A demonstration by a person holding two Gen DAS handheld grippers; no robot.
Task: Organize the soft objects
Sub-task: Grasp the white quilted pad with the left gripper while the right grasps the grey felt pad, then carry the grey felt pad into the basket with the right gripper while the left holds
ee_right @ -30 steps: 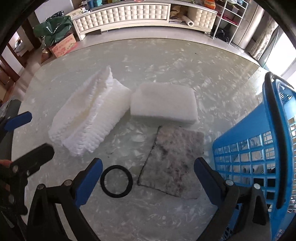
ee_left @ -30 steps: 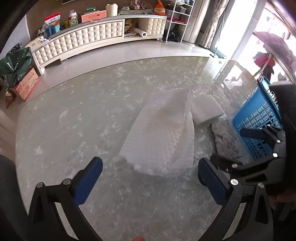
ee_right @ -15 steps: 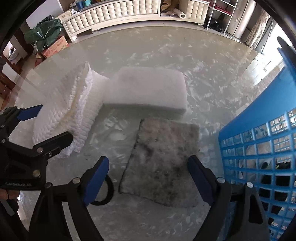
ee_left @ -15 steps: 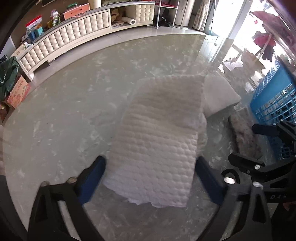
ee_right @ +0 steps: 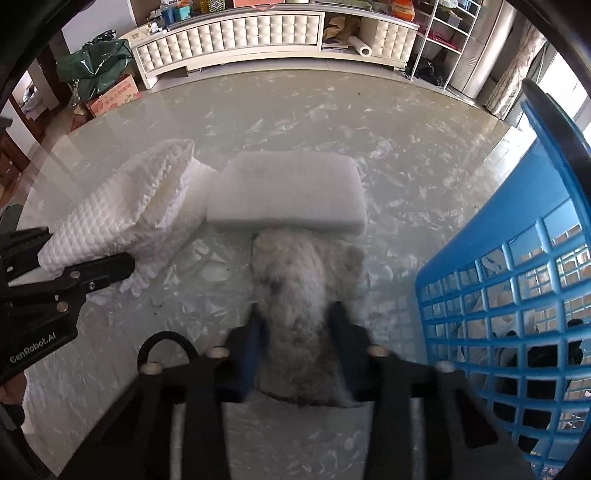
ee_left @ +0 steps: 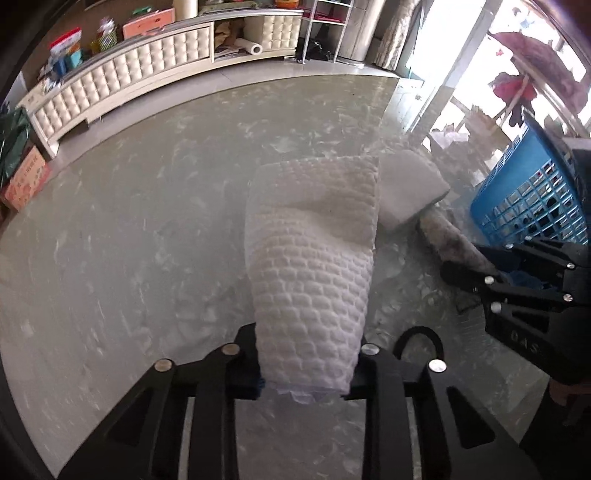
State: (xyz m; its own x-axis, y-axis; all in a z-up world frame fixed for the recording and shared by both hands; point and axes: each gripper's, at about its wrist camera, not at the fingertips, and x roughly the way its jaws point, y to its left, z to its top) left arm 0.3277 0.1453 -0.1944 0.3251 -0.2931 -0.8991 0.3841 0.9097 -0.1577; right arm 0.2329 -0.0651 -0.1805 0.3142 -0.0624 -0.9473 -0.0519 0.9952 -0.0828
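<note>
My left gripper (ee_left: 306,373) is shut on the near end of a white quilted waffle cloth (ee_left: 314,251), which bunches between the jaws; the cloth also shows in the right wrist view (ee_right: 133,218). My right gripper (ee_right: 295,350) is shut on a grey fluffy mat (ee_right: 291,295), pinched into a ridge; the mat shows in the left wrist view (ee_left: 450,240). A white foam block (ee_right: 288,192) lies just beyond the mat, touching the cloth; it shows in the left wrist view (ee_left: 406,188). A blue plastic basket (ee_right: 517,258) stands at the right, and in the left wrist view (ee_left: 532,199).
A black rubber ring (ee_right: 162,347) lies on the glass marble-pattern table (ee_right: 332,110) left of my right gripper; it also shows in the left wrist view (ee_left: 417,339). The basket holds dark and white items. A cream cabinet (ee_right: 240,33) and boxes stand beyond the table.
Both grippers moved forward and closed: the left onto the white quilted cloth, the right onto the grey mat, which now bunches upward. The ring is now left of the right gripper.
</note>
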